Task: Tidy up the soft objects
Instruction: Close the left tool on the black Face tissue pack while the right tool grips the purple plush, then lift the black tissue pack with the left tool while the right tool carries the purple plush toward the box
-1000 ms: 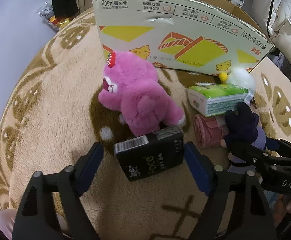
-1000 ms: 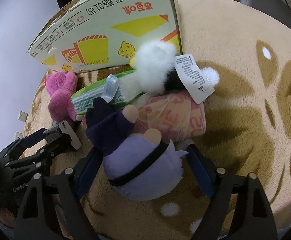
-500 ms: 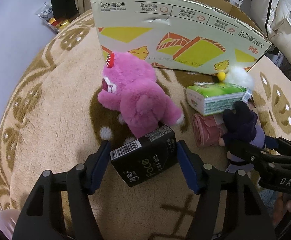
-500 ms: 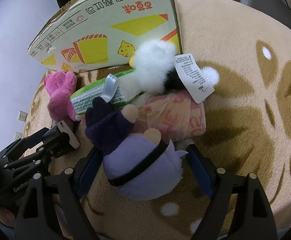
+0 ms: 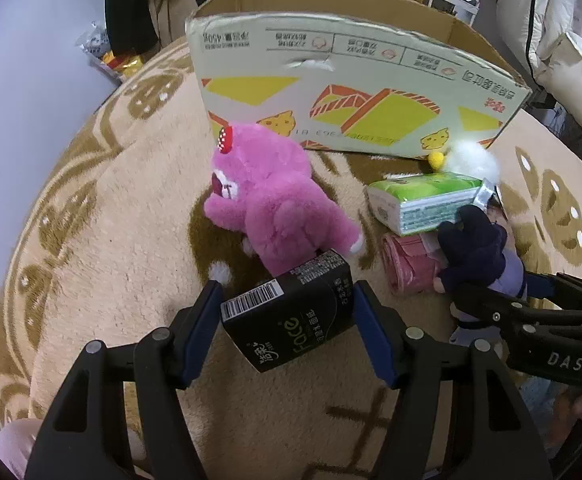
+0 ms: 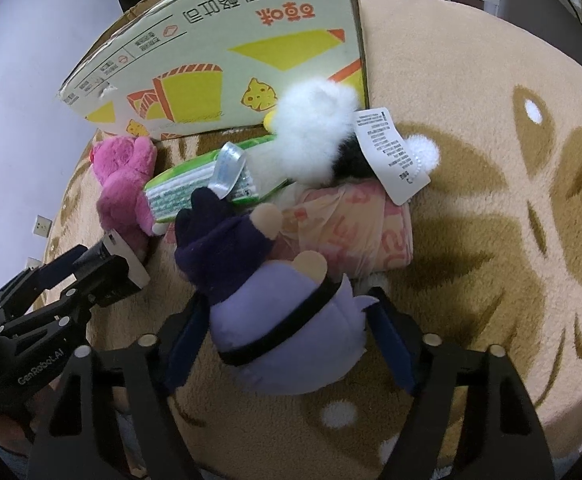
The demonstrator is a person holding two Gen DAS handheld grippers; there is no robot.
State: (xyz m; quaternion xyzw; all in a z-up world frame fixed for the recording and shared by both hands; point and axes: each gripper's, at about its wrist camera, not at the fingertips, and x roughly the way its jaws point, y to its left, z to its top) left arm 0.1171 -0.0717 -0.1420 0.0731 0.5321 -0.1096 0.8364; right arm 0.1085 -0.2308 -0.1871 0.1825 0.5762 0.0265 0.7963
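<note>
My left gripper is shut on a black tissue pack, with both blue pads pressed on its sides, just in front of a pink plush bear. My right gripper straddles a purple plush toy with a dark hat. Its jaws are closing and the pads stand at the toy's sides without squeezing it. Behind the toy lie a green tissue pack, a pink wrapped pack and a white fluffy toy with a paper tag.
A large open cardboard box stands on the beige patterned rug behind the toys. Snack bags and dark clothing lie at the far left edge. White furniture and bedding are at the far right.
The left jaws closed onto the black tissue pack and lifted and tilted it a little. The right jaws narrowed around the purple plush, which stayed where it was.
</note>
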